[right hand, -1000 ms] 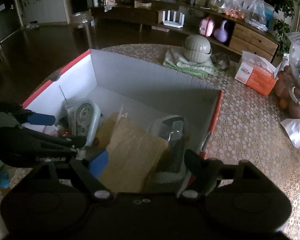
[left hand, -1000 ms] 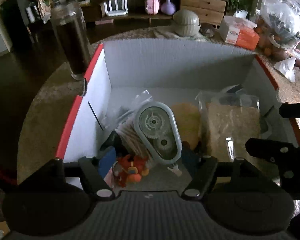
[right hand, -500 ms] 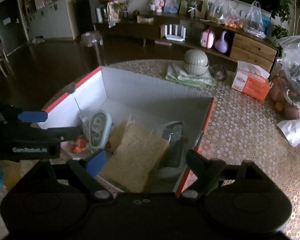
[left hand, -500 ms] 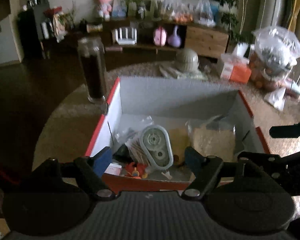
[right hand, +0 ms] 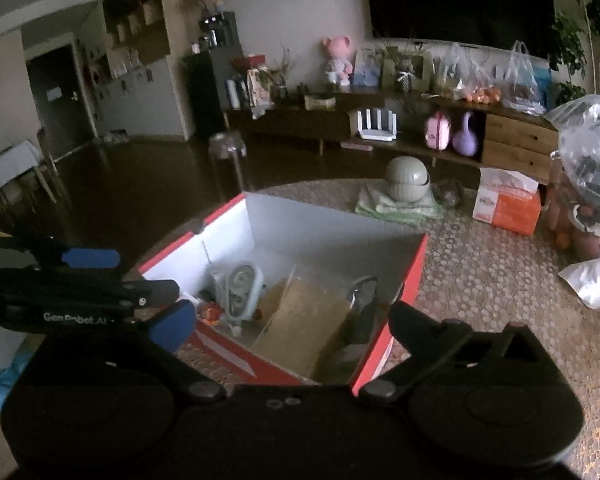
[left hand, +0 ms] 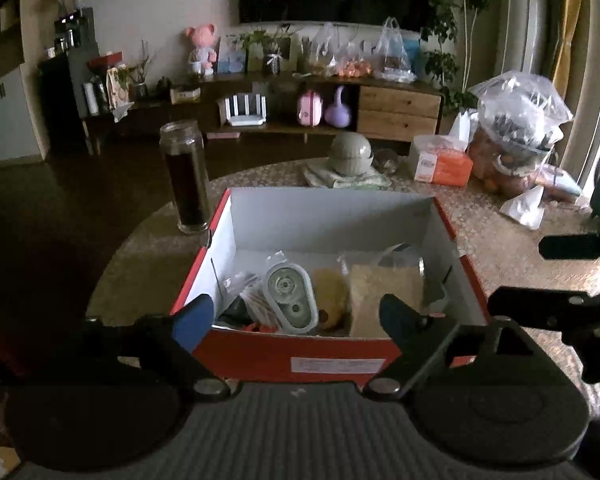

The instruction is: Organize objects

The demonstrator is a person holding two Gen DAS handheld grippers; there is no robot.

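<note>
Both grippers, left (left hand: 296, 316) and right (right hand: 292, 320), were opening wide with nothing between the jaws as I held them just short of the red box (left hand: 332, 356) on the table (left hand: 500, 248). Inside lay the grey geared case (left hand: 290, 298), a bagged tan pad (left hand: 384, 296) and a dark clip (right hand: 362, 308). I judged the box light but flexible; grip opposite walls. Only the right wrist view showed the clip clearly.

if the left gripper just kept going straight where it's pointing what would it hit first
Probably the red box, at its near wall or just over it into the contents. The left gripper is opening with nothing between its jaws; depth is hard to judge.
</note>
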